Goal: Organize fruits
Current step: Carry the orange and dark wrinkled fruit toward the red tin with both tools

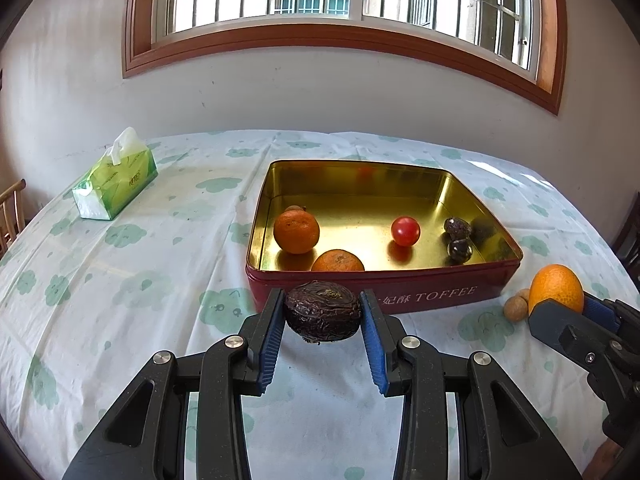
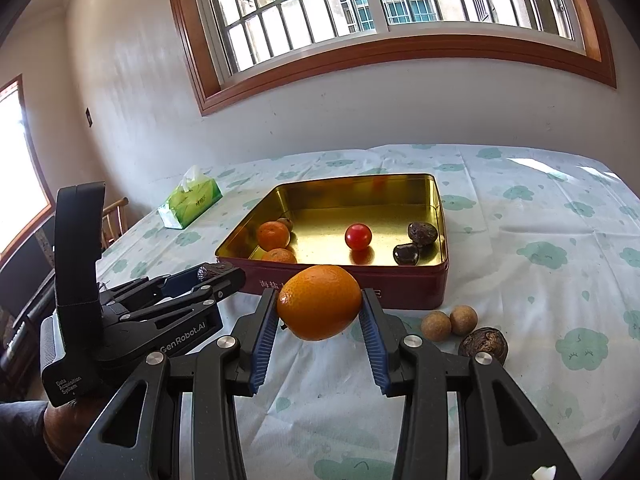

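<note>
So both grippers are loaded right now: the left gripper (image 1: 322, 312) is clamped on a wrinkly dark passion fruit (image 1: 322, 311), pinched across its middle between the blue pads, and the right gripper (image 2: 320, 307) is squeezing an orange (image 2: 319, 302) the same way, clear of the tablecloth (image 2: 520, 280). The toffee tin (image 1: 400, 286) sits just ahead of both sets of fingertips, its near red wall right past the fruit, so I'd say the step in hand is carrying these two over that wall and setting them down inside. Already in the tin, ahead and left of the left gripper, are two mandarins (image 1: 296, 231) near the corner, a cherry tomato (image 1: 405, 231) in the middle and a couple of dark fruits (image 1: 458, 236) toward the far right side. My take on doing it well: lift enough that the fruit's underside clears the rim, since both hang below the fingertips a bit, then go forward and lower before letting go, because round stuff dropped on that slick gold floor will probably roll and knock the tomato around. I'd aim the passion fruit toward the other dark ones and the orange by the mandarins, and take them one at a time so the grippers don't bump. Still waiting on the cloth just right of the right gripper: two small tan longans (image 2: 450, 322) and another passion fruit (image 2: 484, 343) beside the finger.
</note>
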